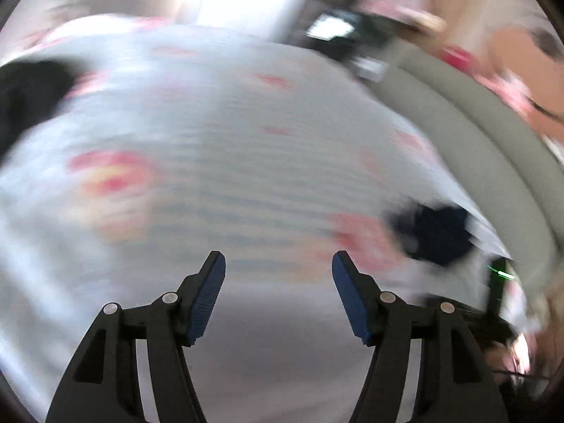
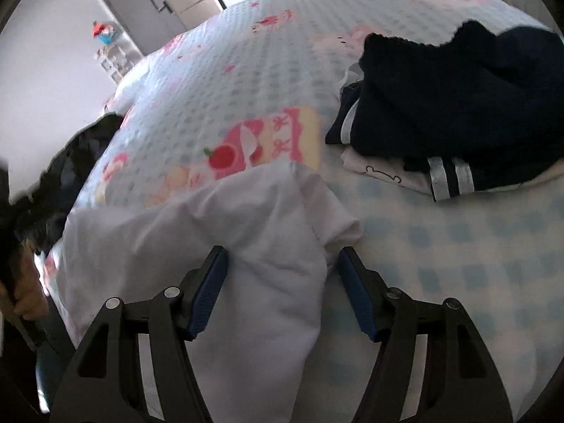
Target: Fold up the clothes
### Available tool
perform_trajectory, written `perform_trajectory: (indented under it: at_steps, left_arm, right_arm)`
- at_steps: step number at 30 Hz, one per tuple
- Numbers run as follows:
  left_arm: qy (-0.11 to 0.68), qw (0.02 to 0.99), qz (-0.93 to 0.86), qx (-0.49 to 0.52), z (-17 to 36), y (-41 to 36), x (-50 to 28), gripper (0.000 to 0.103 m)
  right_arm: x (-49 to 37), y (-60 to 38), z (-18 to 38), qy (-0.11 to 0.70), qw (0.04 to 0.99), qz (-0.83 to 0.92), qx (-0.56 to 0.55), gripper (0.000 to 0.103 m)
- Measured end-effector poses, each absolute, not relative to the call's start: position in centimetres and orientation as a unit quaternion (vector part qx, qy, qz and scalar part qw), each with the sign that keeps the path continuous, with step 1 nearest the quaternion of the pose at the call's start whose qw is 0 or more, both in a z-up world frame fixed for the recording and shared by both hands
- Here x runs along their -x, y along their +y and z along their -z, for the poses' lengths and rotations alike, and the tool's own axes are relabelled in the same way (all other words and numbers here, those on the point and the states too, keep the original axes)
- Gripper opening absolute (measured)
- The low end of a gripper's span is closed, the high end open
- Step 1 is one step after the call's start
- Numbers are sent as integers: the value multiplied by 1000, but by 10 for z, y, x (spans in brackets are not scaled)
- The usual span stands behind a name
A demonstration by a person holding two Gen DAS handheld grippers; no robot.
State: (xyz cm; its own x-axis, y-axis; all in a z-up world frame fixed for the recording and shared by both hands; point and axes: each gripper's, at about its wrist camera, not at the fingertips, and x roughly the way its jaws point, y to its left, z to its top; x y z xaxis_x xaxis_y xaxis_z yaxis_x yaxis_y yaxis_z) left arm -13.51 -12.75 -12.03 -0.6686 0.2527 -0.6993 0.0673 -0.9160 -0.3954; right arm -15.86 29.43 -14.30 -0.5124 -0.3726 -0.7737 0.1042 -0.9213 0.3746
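Right wrist view: right gripper (image 2: 280, 264) over a bed, blue pads (image 2: 211, 282) spread wide. White garment (image 2: 253, 232) bunched between the jaws, its fold running from 6 o'clock up to centre; whether the pads press on it cannot be told. Patterned bedsheet (image 2: 268, 70), pale blue checks with pink cartoon prints, beneath everything. Pile of dark navy clothes (image 2: 451, 105) at 2 o'clock, with white stripes on one cuff, resting on a pale folded piece; well apart from the garment. Second dark heap (image 2: 70, 162) at 9 o'clock, at the bed's edge. Grey door (image 2: 137, 7) and cluttered shelf at 11 o'clock.

Left wrist view: heavily blurred. Left gripper (image 1: 278, 264) with fingers set wide, nothing between them, above the same sheet. Dark cloth (image 1: 437, 232) at 3 o'clock, another dark mass (image 1: 28, 98) at 9 o'clock. Beige bed edge (image 1: 476, 123) curving at 2 o'clock. No obstacle directly ahead of either gripper.
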Motion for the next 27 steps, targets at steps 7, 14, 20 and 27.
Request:
perform_trajectory:
  at_steps: [7,14,20,27]
  left_arm:
    - [-251,91,-858,439,164,-141,140,66]
    - [-203,9,-883,422,149,-150,135,11]
    - [-228,-10,-877,423,149,-170,127,11]
    - [-98,68,-921,372,99,-94,123,73]
  right_arm:
    - [177,291,156,-158,146,851,-479,62]
    - [151,291,122,-163,156,870,-438,13]
    - [163,308,164,-185,133,825,-518,24]
    - [142,304,103,-130,62,893,-426,41]
